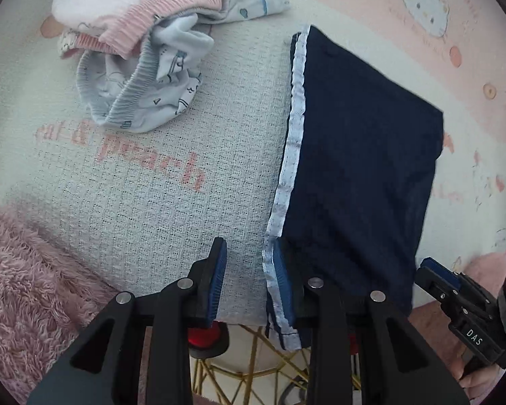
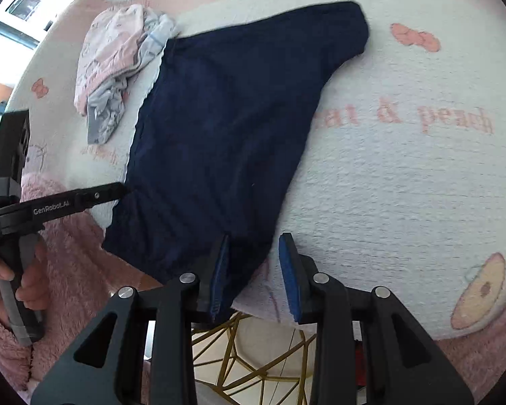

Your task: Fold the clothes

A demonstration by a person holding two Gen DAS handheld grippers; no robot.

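Navy garment (image 1: 361, 155) lies flat, centre-right of left-wrist view, on towel-covered worktop (image 1: 172, 182).

Left hand-held gripper (image 1: 249, 280) wide open, straddling white-trimmed near edge.

Right hand-held gripper (image 2: 254, 273) wide open at near corner, holding nothing.

Step, judged: pre-grasp; next needs both closing on hem, then folding over.

Unfolded pile (image 1: 145, 44) upper left.

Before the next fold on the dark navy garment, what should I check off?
1. Left gripper open: ok.
2. Right gripper open: ok.
3. Dark navy garment with pale blue trim lies flat on the white waffle blanket: ok.
4. Near hem fully supported: not ok, it overhangs the edge.
5. Crumpled pink and grey clothes pile apart from the garment: ok in the left view, cannot tell in the right.
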